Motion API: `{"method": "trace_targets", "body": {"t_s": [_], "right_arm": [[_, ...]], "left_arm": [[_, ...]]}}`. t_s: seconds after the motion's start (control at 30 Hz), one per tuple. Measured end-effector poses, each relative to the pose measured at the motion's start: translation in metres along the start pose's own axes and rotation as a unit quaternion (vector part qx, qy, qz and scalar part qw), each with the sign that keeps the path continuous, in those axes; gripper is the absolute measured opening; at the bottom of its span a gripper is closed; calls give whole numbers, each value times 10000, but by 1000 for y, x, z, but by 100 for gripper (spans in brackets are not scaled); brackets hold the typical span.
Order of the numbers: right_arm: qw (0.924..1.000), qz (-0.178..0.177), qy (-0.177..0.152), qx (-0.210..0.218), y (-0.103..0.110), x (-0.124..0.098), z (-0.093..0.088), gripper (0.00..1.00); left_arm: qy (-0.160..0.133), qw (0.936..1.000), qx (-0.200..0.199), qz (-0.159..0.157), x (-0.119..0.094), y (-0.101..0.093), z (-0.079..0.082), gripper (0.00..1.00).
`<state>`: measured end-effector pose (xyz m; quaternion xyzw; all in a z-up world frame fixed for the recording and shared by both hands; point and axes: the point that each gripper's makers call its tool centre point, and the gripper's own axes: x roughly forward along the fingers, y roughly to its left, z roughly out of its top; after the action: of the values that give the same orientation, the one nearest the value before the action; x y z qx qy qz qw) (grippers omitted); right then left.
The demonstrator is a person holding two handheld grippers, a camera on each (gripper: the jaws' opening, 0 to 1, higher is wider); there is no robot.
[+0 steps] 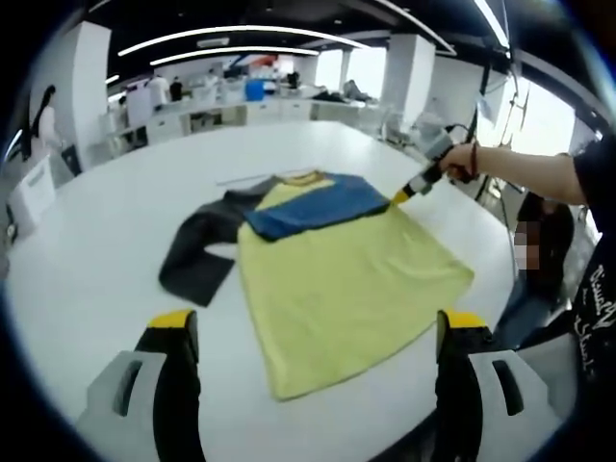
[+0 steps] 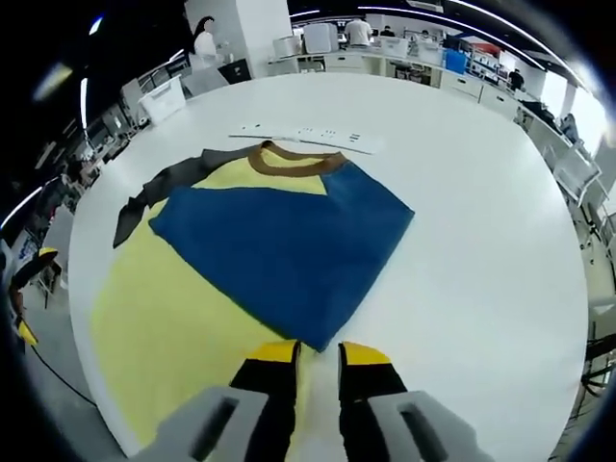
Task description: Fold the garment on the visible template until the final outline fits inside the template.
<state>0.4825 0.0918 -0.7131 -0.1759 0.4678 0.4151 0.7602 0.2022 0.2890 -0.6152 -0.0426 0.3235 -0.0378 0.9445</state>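
Observation:
A yellow T-shirt [image 1: 337, 279] lies flat on the white table [image 1: 115, 250], its brown collar [image 1: 303, 177] at the far end. A blue sleeve [image 1: 313, 204] is folded across its chest, and a dark grey sleeve [image 1: 197, 250] stretches out to the left. My left gripper [image 1: 318, 327] hovers open over the near hem, jaws wide apart. My right gripper [image 1: 409, 188], held by a hand, touches the shirt's right edge by the blue sleeve. In the right gripper view the blue sleeve [image 2: 289, 241] tapers to a point at my right gripper [image 2: 320, 354], whose jaws are pinched together on the cloth.
A thin marked strip [image 2: 303, 135] lies on the table just past the collar. The table's curved edge [image 2: 87, 385] runs close to the yellow hem. A person's arm [image 1: 529, 173] reaches in from the right. Desks and people stand at the back of the room.

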Motion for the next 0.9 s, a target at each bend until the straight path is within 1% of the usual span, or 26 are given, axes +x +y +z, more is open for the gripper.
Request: {"method": "trace_targets", "body": {"t_s": [0.1,0.23,0.47,0.53,0.6,0.73,0.9], "right_arm": [[10000,73,-1,47,2,4,-3,6],[9999,98,-16,129,3,8,-4,5],[9995,102,-16,301,2,11,-4,1],[9992,45,-10,405,-1,11,-5,0],[9994,46,-2,336,-2,11,-4,0],[9998,-78,32,187,-9,11,-4,0],[9999,-68,109,78,-15,10,-6,0]], "left_arm": [[2,10000,-3,7,0,1,0,99],[2,10000,-20,22,-1,2,0,99],[6,10000,-21,52,-1,4,-1,99],[18,10000,-20,67,-1,4,-2,99],[20,10000,-31,80,-1,5,-2,99],[41,9999,-38,93,-2,6,-4,99],[70,9999,-36,99,-1,8,-5,99]]}}
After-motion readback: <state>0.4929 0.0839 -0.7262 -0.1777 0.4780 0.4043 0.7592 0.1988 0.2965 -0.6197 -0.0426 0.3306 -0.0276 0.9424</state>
